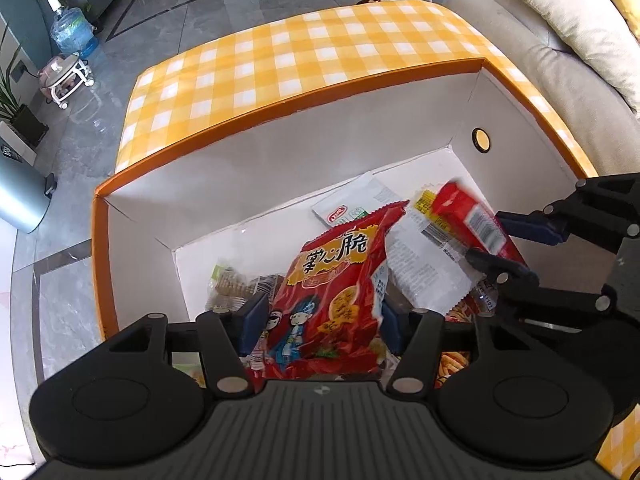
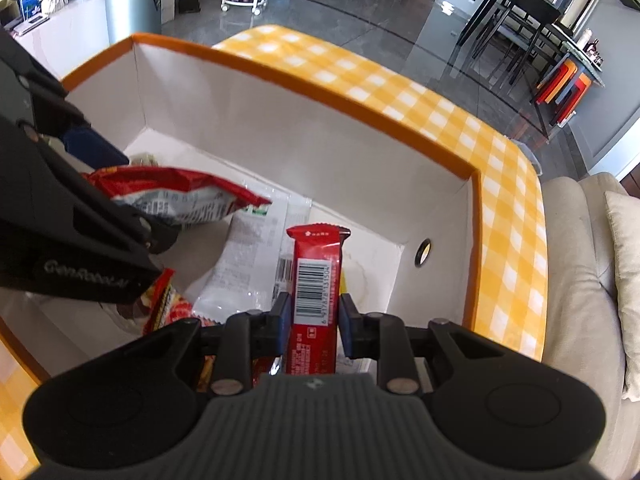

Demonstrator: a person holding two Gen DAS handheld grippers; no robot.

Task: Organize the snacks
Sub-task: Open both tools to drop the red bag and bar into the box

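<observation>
Snacks are gathered inside a white-walled storage box (image 1: 280, 152) with an orange rim, which is set on a counter (image 1: 304, 52) covered by a yellow-and-white checked cloth. A red crisp packet (image 1: 332, 292) with cartoon figures is clamped between the blue pads of the left gripper (image 1: 320, 320), its jaws held fairly wide around the bag's width, above the box floor. A slim red snack bar (image 2: 316, 280), barcode side up, is pinched lengthwise by the right gripper (image 2: 314, 322), whose jaws are closed narrowly on it. Both are held low within the box, near each other. On the floor beneath, a white wrapper (image 1: 352, 208), a clear biscuit pack (image 1: 232, 284) and other packets are seen. A beige sofa (image 1: 560, 60) is seen beside the counter.
</observation>
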